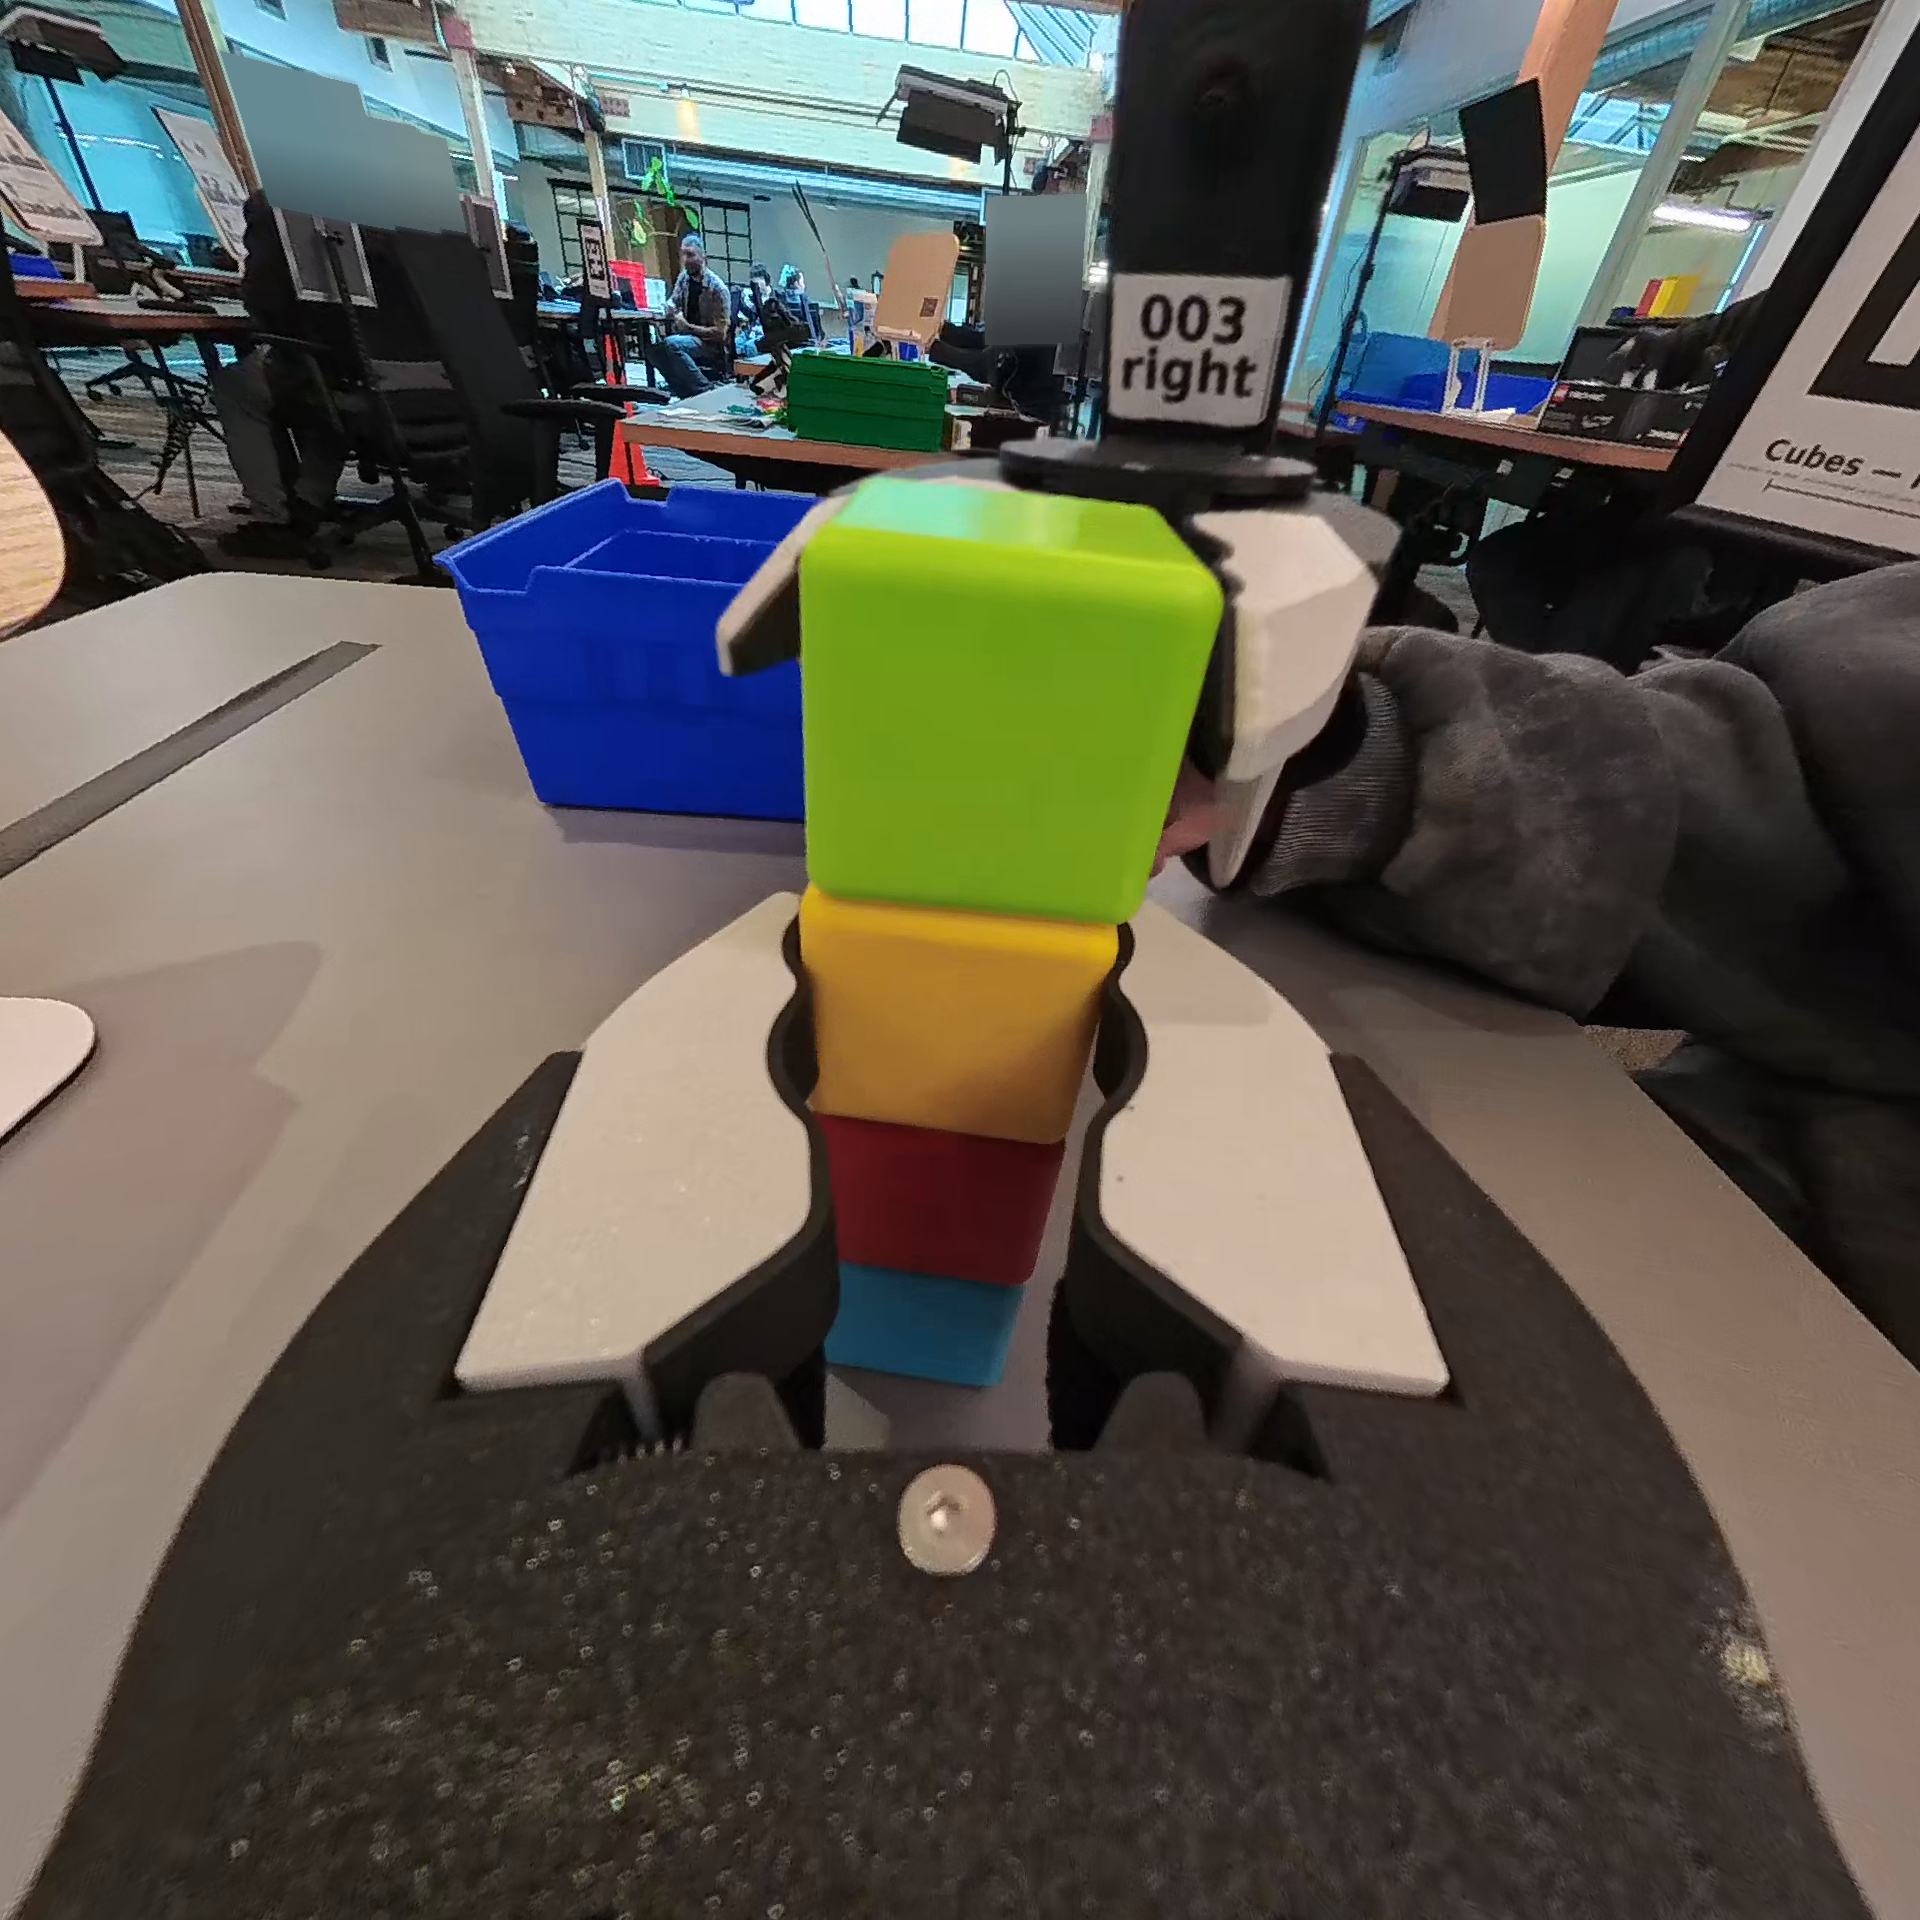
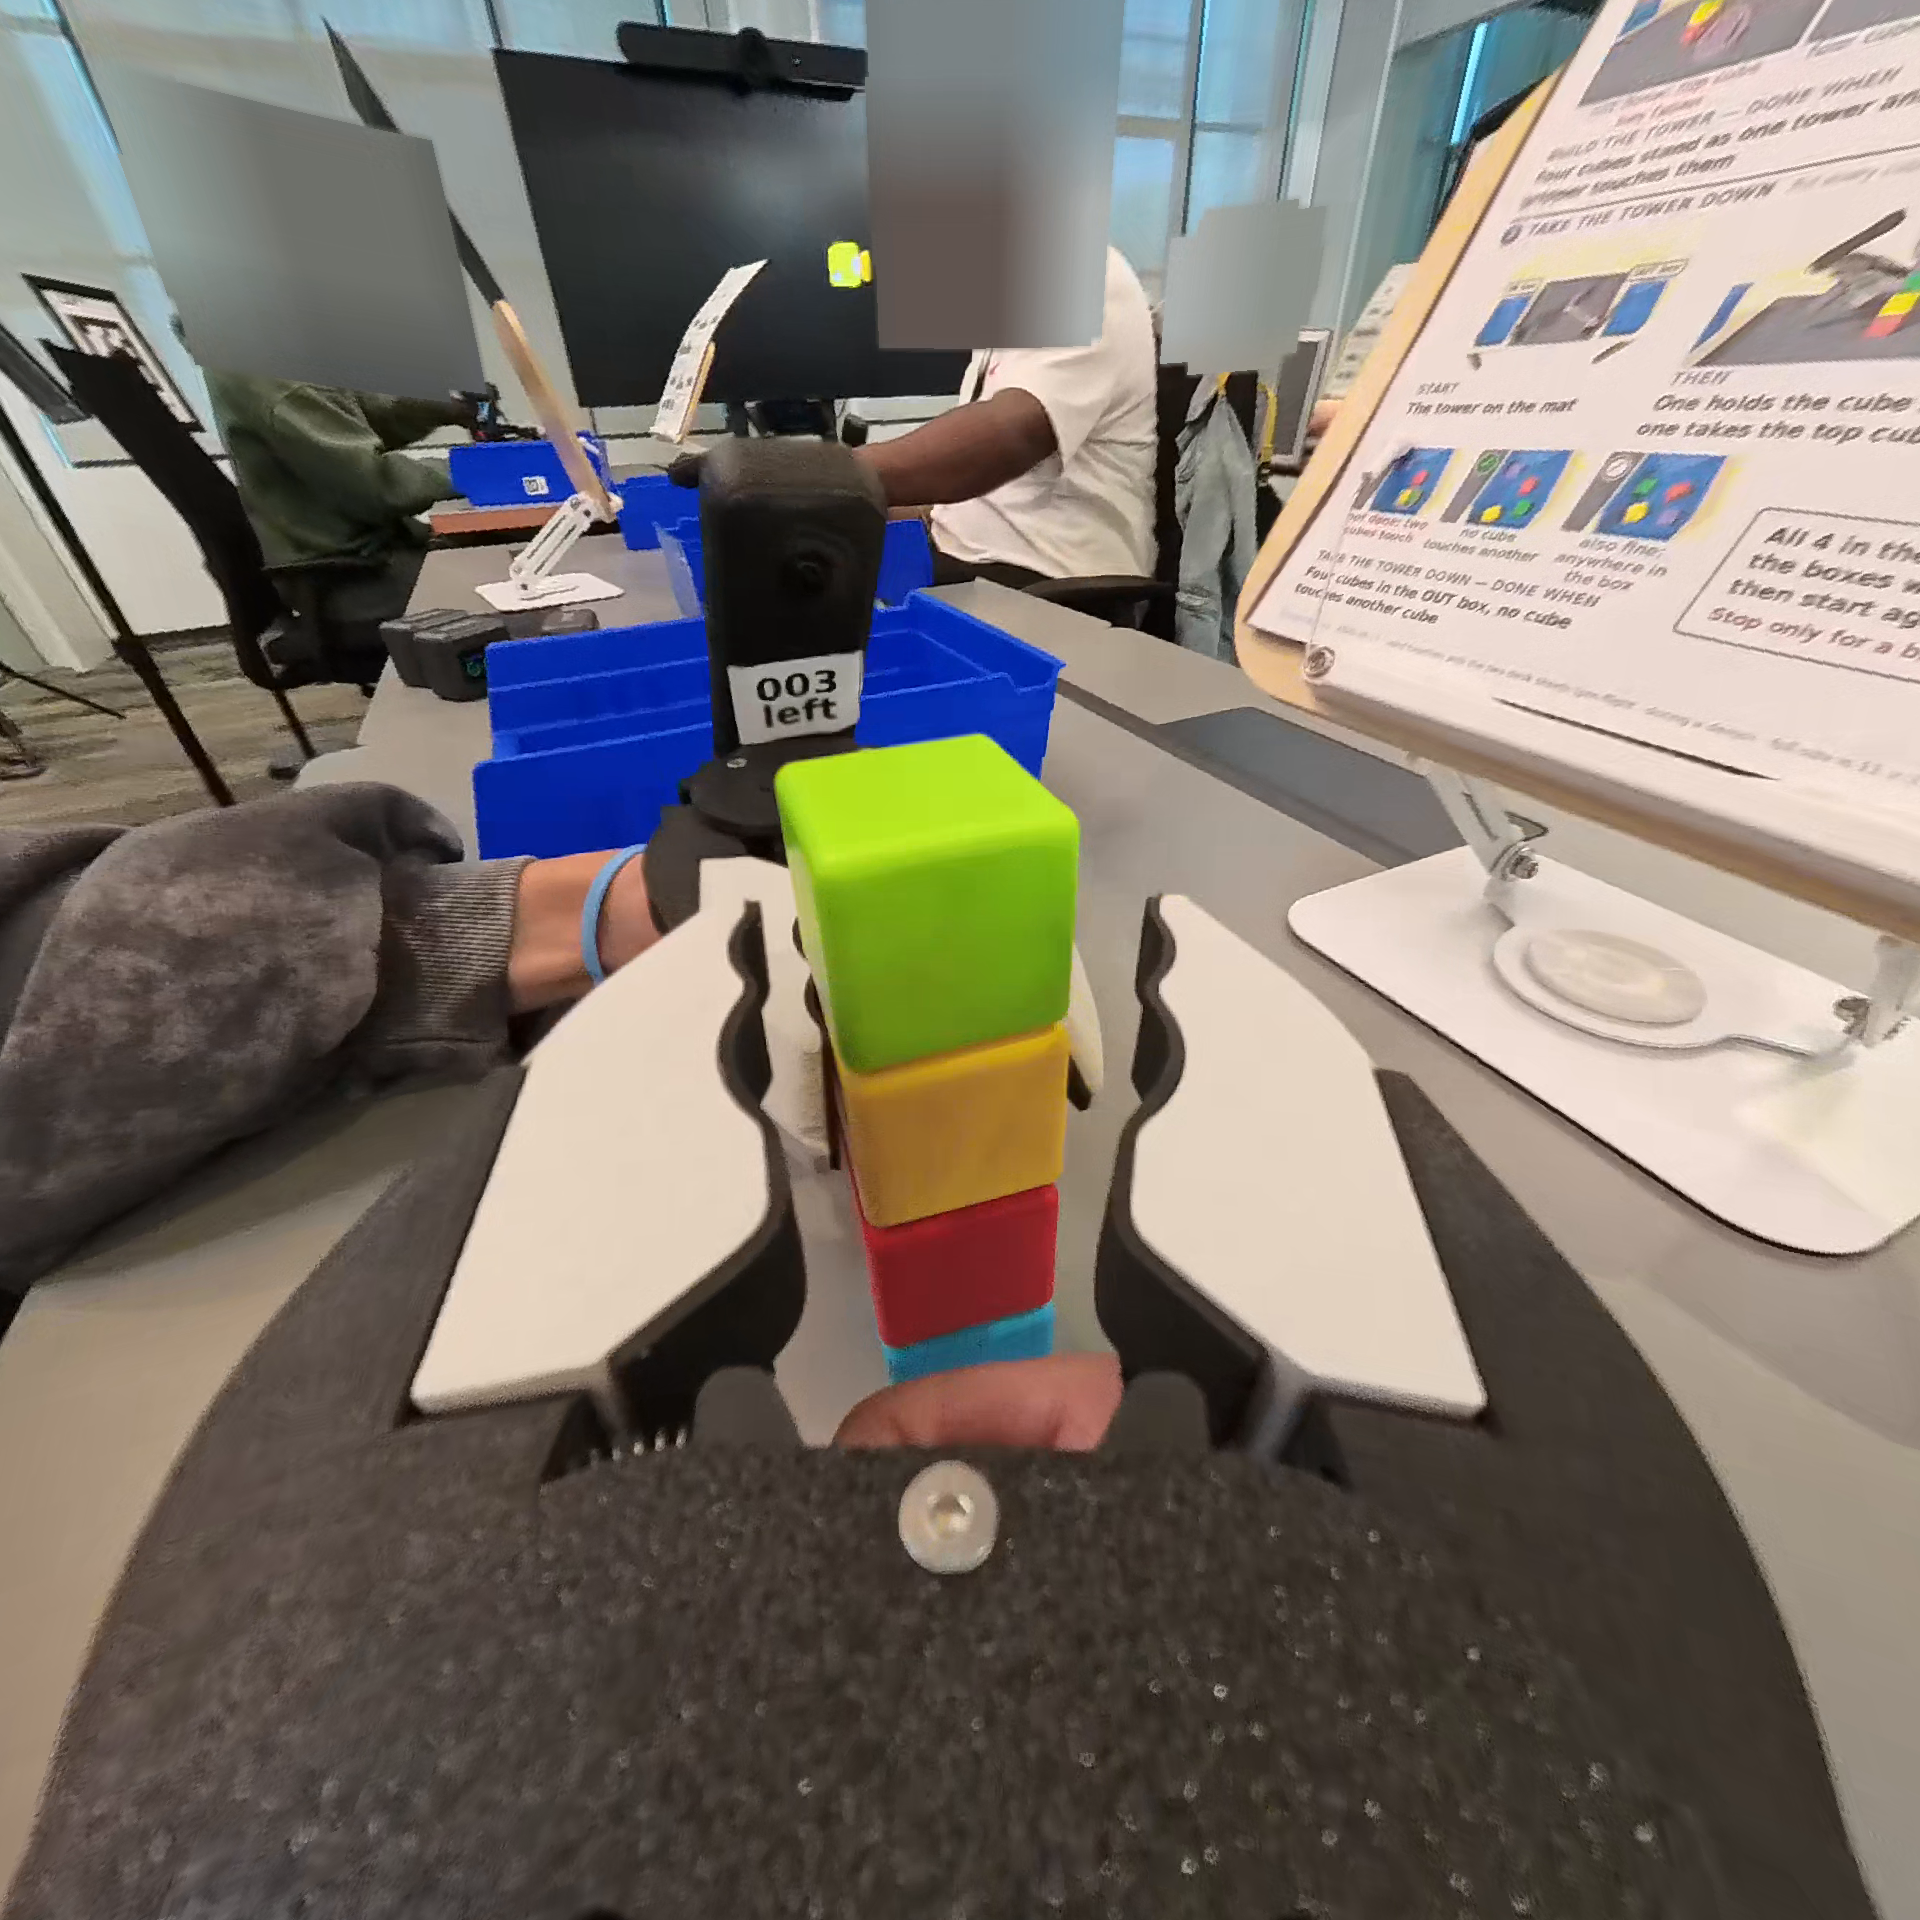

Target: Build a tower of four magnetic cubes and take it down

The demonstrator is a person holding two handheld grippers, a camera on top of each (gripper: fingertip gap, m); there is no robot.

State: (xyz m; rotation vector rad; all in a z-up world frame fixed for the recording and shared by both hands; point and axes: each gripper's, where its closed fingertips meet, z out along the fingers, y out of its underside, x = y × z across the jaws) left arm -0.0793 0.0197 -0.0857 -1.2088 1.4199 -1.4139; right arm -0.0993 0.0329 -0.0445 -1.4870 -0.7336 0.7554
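The tower stands on the grey table (image 1: 312, 831), all four cubes up: green cube (image 1: 997, 707) on top, then yellow cube (image 1: 956, 1018), red cube (image 1: 940, 1195), and blue cube (image 1: 920, 1320) at the bottom.

My left gripper (image 1: 956, 935) is clamped on the yellow cube, one pad against each side. The red and blue ones sit lower down, between the finger roots. My right gripper (image 2: 953, 909) is spread wide. The green cube rises between its tips, and there is a clear gap on both sides.

The risks, as I judge them:
- The magnets make any pull on the green cube tug the yellow one too, so if my left grip slips, the whole column may lift or tip.
- If my right fingers close off-centre, one pad would arrive first and shove the top cube sideways.
- Only the yellow cube is held, so a twist of my left wrist could shear it off the red one below.

Beyond my left fingertips, behind the tower, sits a blue bin (image 1: 644, 665). To the right of my right fingers, a printed instruction sheet (image 2: 1662, 416) with small pictures rests on a white stand (image 2: 1558, 1091).

Each gripper's black mast carries a white sticker, one in the left wrist view (image 1: 1195, 348) and one in the right wrist view (image 2: 795, 698). Both bear legible print, which I leave unquoted. I can make out no brand marks.
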